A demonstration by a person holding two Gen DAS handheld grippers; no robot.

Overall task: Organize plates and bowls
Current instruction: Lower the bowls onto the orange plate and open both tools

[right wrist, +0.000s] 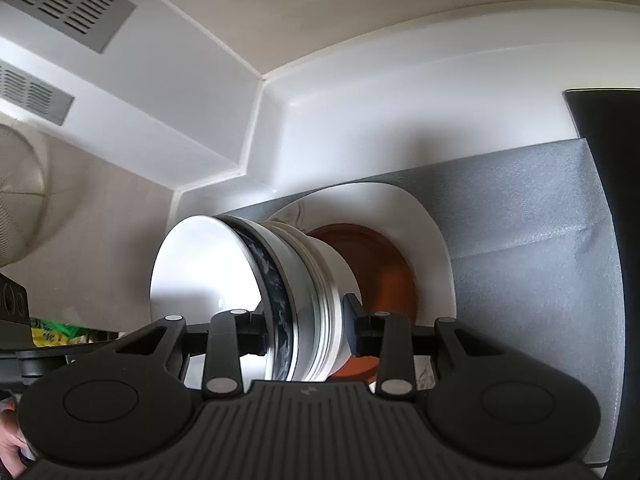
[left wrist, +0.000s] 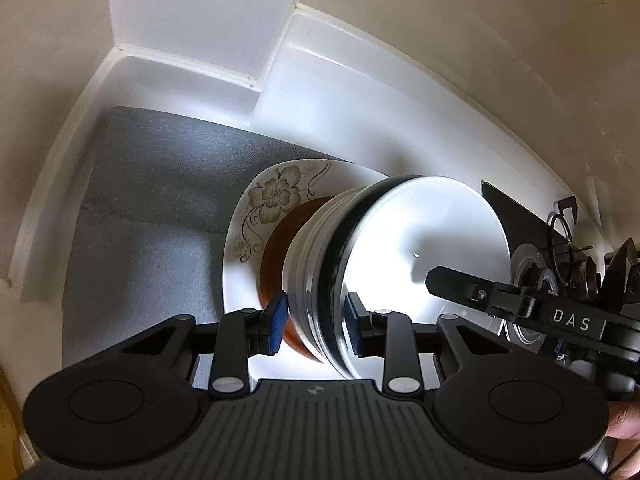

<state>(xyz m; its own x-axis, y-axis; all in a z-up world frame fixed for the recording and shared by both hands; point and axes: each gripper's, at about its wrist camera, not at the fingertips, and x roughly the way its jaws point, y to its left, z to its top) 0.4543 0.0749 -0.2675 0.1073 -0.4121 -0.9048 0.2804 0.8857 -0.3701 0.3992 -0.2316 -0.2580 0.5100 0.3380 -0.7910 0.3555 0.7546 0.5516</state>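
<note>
both grippers are clamped on the same stack of bowls (left wrist: pixel 360 272), left gripper (left wrist: pixel 316 322) on one side of the rim, right gripper (right wrist: pixel 306 326) opposite. stack sits over a brown plate (right wrist: pixel 380 264) on the flowered plate (left wrist: pixel 272 196), on the grey mat (left wrist: pixel 152 208).

A grey mat (left wrist: pixel 152 208) lies on a white counter (left wrist: pixel 360 120); vent grilles (right wrist: pixel 68 4) sit beside a fan (right wrist: pixel 20 192).

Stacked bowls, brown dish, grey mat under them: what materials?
Stacked bowls: glazed ceramic by the look, glossy white with sharp highlights, one dark patterned rim band. Brown dish: matte terracotta colour, maybe clay or plastic; unclear. Grey mat: woven-textured fabric or vinyl, dull sheen, with creases.
</note>
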